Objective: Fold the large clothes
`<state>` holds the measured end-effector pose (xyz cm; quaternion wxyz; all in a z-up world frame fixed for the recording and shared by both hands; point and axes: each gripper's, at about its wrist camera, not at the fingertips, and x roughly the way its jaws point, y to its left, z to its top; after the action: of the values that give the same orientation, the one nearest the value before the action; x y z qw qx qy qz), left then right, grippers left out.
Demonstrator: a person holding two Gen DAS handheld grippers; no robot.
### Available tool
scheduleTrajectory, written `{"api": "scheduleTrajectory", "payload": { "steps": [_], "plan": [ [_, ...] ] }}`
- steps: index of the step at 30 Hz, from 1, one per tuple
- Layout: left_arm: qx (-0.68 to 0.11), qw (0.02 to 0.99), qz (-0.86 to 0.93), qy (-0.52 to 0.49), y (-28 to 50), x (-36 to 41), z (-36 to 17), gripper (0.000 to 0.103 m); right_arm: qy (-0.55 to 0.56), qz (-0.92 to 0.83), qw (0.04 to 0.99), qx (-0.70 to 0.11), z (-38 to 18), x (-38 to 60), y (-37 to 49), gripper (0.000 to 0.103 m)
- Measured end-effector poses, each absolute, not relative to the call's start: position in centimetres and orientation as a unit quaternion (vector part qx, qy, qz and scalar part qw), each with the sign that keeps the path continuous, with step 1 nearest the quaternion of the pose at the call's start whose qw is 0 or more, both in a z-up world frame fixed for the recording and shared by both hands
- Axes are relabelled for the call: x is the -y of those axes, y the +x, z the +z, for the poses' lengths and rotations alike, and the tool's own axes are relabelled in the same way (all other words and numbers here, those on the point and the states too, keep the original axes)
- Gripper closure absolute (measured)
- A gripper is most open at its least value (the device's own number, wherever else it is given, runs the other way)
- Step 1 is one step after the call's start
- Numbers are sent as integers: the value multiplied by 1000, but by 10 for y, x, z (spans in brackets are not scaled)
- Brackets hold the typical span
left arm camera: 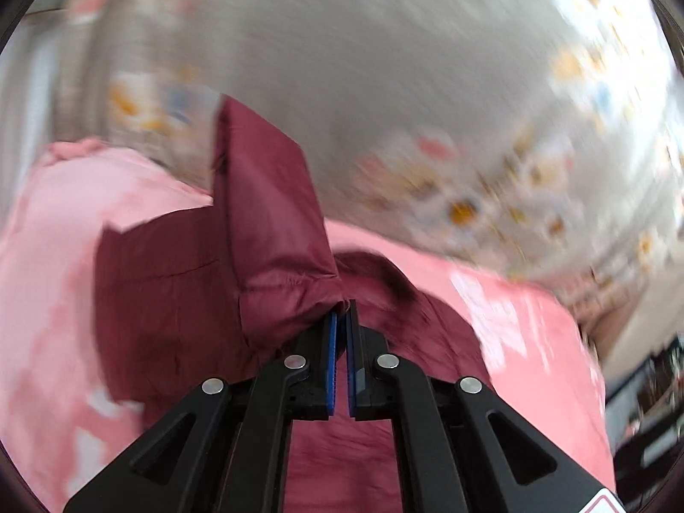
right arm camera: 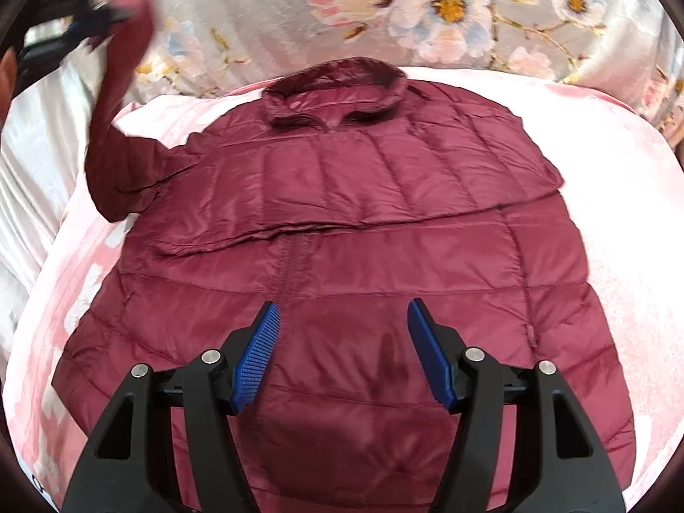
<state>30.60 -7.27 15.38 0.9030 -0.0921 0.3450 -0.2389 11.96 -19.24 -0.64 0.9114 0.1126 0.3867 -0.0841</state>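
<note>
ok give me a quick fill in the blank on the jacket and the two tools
1. The left tool is shut on the jacket's ____.
2. The right tool hovers over the jacket with its jaws ____.
3. The jacket lies on a ____ blanket.
4. The collar points toward the ____-patterned sheet.

Missing words: sleeve; open; pink; flower

Both views are bright, evenly daylit, with strong fisheye bending and dark corners. Left wrist view: heavy motion blur across the background; glare whitens the upper right. Right wrist view: sharp centrally, blurred at upper left; a soft shadow falls on the jacket (right arm camera: 342, 231).
</note>
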Motion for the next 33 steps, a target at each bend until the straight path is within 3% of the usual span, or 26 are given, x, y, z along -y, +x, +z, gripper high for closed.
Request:
{"api": "scheduleTrajectory", "payload": {
  "steps": [1,3,4,10,19,26,27,30,33],
  "plan": [
    [-360,895,-251,-85,302,98,140,95,119,-88,911,-386,-6,198,118,42],
    [-391,876,-269,-82,291,122,114,70,128,-95,909,-385,-7,209,114,41],
    [-408,865,-279,-90,288,131,102,66,133,-98,909,-383,-7,214,113,40],
    [-465,816,-307,-155,273,119,59,65,150,-103,911,-369,1,235,116,37],
    [-455,836,-146,-270,323,-35,39,65,221,-106,909,-339,17,286,172,32],
    [-467,787,-93,-392,346,-113,-1,65,296,-96,871,-381,-18,311,228,32],
    [-471,776,-96,-407,348,-119,-7,65,295,-89,869,-387,-22,310,233,42],
    [-478,747,-107,-449,350,-123,-21,65,296,-71,868,-393,-21,308,239,98],
    [-475,730,-120,-478,353,-126,-25,65,313,-57,887,-335,10,318,221,101]
  ]
}}
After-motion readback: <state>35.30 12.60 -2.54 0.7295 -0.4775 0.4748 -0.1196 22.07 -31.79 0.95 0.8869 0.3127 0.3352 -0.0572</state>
